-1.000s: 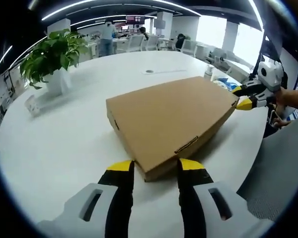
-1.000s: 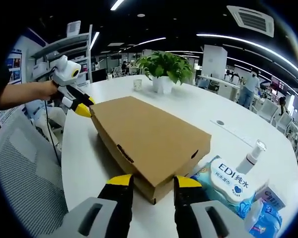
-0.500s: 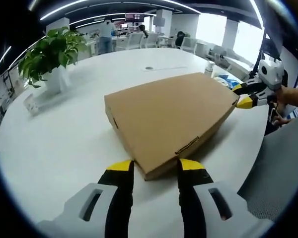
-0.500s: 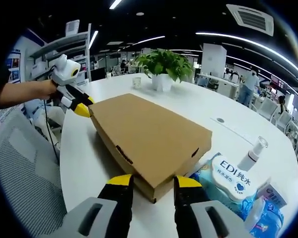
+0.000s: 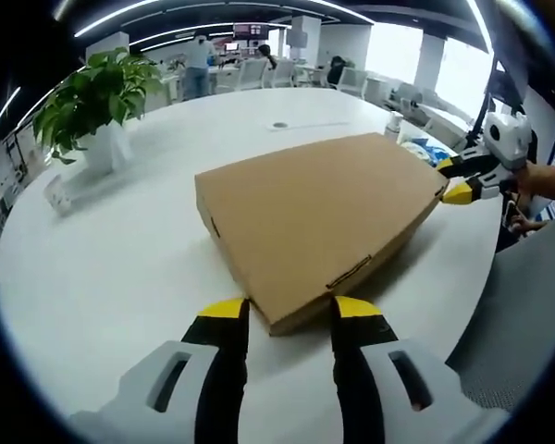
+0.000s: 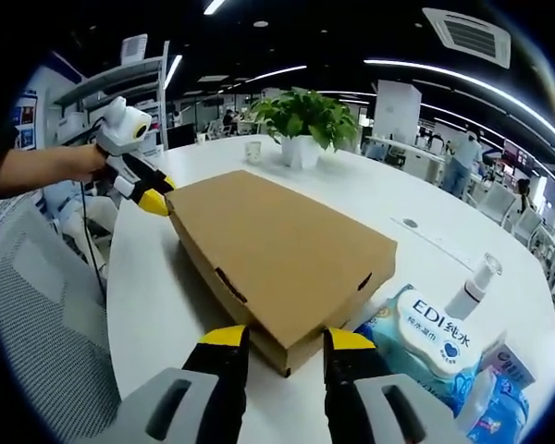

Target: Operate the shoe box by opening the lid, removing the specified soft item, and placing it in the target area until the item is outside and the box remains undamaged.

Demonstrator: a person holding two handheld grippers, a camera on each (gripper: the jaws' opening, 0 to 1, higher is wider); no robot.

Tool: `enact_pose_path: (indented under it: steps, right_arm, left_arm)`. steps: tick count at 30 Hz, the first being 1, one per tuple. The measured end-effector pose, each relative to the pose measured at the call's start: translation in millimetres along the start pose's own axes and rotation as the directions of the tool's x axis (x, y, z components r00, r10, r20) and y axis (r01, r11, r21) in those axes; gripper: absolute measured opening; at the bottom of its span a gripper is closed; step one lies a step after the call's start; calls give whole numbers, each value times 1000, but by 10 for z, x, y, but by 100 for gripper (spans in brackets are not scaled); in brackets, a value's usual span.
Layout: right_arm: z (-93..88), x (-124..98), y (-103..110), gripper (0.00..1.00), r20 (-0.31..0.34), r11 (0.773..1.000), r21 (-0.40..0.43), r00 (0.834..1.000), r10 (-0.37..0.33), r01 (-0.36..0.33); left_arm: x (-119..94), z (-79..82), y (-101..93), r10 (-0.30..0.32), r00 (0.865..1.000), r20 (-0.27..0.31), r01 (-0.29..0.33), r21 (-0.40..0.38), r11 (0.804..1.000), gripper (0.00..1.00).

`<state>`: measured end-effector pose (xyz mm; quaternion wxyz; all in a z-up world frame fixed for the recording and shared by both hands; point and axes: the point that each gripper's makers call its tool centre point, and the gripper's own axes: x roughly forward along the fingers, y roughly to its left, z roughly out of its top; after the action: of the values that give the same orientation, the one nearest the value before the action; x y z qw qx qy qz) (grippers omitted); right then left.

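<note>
Left tongs (image 5: 282, 319) straddle, agape, one corner of the closed shoe box (image 5: 319, 213) on the white worktop (image 5: 102, 268). Right tongs (image 6: 277, 340), likewise spread, bracket the opposite corner. Lid-opening appears barely begun; lifting evenly seems next.

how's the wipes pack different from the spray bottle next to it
The wipes pack is broad and lies flat, nearly touching the box corner; the spray bottle is slim, stands up and sits behind the pack. The pack is teal with a white printed lid; the bottle looks clear or white with a white nozzle top. Both rest on the white table, on the same side of the box.
</note>
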<state>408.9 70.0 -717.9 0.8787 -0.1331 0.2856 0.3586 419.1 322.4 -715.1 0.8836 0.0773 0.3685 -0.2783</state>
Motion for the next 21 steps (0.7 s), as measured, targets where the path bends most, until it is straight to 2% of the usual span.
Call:
enact_pose_path:
  steps: [21]
  right_arm:
    - [134,175,-124,28,9,999,32,1000,-14,14]
  left_arm:
    - [179,191,237,-6,1000,-24,7,28,1000,34]
